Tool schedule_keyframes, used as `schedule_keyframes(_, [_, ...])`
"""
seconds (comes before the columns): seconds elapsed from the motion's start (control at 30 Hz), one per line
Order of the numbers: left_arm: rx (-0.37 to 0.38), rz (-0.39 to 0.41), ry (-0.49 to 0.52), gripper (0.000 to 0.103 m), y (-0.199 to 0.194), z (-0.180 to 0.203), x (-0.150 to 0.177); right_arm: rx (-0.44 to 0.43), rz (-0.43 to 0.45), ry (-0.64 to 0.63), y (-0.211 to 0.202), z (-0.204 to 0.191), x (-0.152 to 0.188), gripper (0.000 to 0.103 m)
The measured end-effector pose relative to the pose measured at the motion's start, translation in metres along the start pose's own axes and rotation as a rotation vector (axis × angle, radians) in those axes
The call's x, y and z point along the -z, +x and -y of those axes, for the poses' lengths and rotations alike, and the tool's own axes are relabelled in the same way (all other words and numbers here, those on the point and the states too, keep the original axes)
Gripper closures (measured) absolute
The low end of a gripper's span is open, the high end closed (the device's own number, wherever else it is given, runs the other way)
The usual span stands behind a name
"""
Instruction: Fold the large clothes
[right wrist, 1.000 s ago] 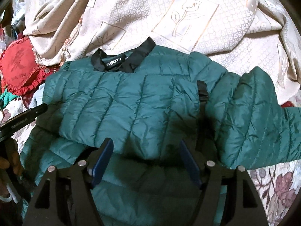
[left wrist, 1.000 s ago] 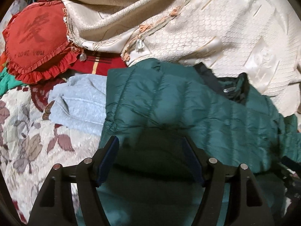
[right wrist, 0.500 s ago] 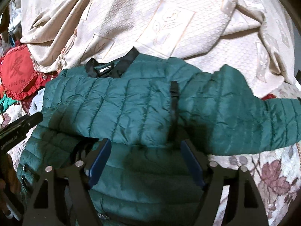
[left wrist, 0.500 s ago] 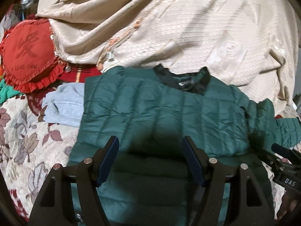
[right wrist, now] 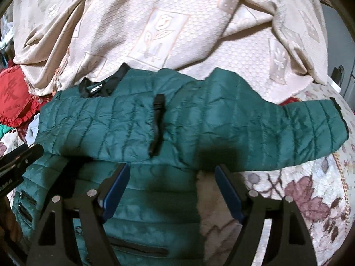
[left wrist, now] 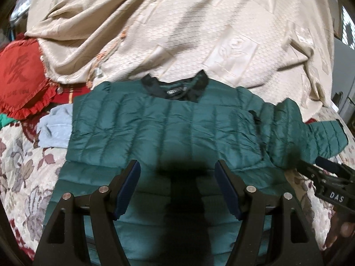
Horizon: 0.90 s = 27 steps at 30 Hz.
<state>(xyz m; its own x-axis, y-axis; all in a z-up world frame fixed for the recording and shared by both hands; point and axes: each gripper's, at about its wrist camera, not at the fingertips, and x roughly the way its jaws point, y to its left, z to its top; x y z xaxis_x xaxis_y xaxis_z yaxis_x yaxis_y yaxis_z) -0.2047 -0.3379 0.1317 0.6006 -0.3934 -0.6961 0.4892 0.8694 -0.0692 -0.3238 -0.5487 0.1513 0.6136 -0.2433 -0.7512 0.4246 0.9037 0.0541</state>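
Change: both grippers had drawn back from the green jacket (left wrist: 168, 122), so the collar (left wrist: 175, 87) and much more of the spread-out garment had come into sight than a second before; the right jaws had widened a little and looked about settled.
Jacket: it lay on the flowered bedspread (left wrist: 20, 177), collar away from the person, upper half folded down over the lower, one sleeve (right wrist: 288, 128) stretched out to the right.
Left gripper (left wrist: 177, 190): jaws wide, nothing between them, hanging over the near half of the jacket.
Right gripper (right wrist: 172, 190): jaws wide and empty, over the jacket's near right edge.
Step, as I judged it: letting go after a fold and lining up for the sleeve.
Doing it well: take the sleeve near its cuff (right wrist: 337, 108), lift it clear so the slippery padding does not drag the body, lay it flat across the chest, and steady the body with the other gripper.
Hard to see: the jacket's hem was cut off behind the gripper frames; the left sleeve was not visible, perhaps tucked under; the collar label was too blurred to read; the grey garment (left wrist: 55, 126) beside the red cushion (left wrist: 22, 79) was partly covered.
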Motion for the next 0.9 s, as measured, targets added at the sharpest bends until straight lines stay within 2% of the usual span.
schedule_keyframes(0.3, [0.065,0.001,0.015,0.05,0.002,0.03,0.002,0.062,0.013,0.058,-0.005,0.054,-0.003,0.02])
schedule_keyframes(0.9, [0.057,-0.04,0.018,0.05,0.023,0.042,0.007,0.179,-0.003,0.146,0.012,0.154,-0.009,0.02])
